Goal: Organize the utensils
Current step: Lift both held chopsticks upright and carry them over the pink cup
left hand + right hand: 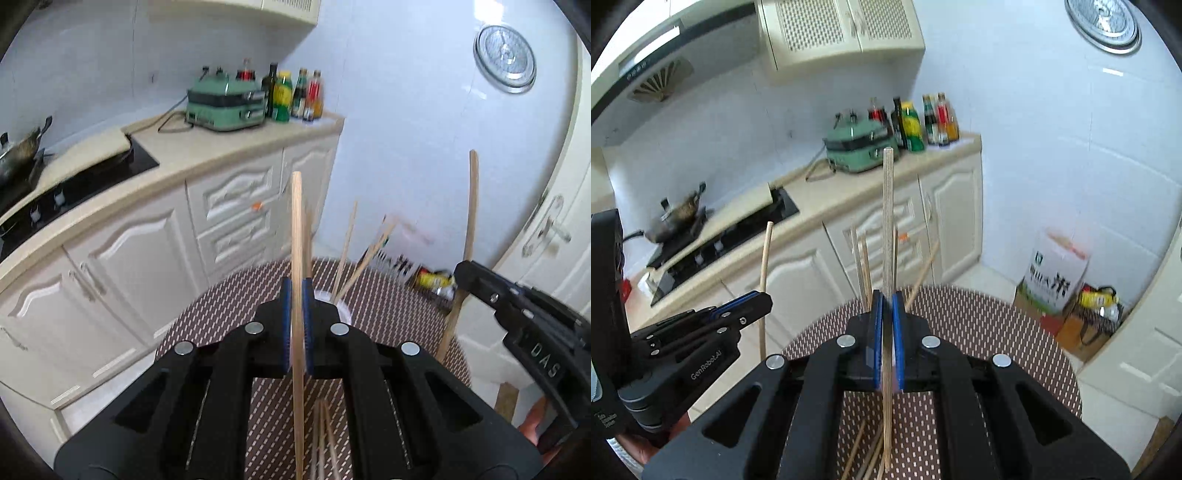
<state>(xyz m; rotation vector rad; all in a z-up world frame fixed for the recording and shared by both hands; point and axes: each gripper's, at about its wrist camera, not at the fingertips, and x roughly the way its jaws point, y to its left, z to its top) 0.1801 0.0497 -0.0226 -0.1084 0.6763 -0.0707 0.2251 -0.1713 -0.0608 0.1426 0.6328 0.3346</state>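
Beyond the round table with its brown woven mat: cream kitchen counter, green appliance, row of sauce bottles. Left gripper, blue pads clamped on one upright wooden chopstick. Right gripper, likewise pinching one upright chopstick. On the table, a white holder, mostly hidden, with further chopsticks leaning out. Loose chopsticks lie flat on the mat beneath the right gripper.
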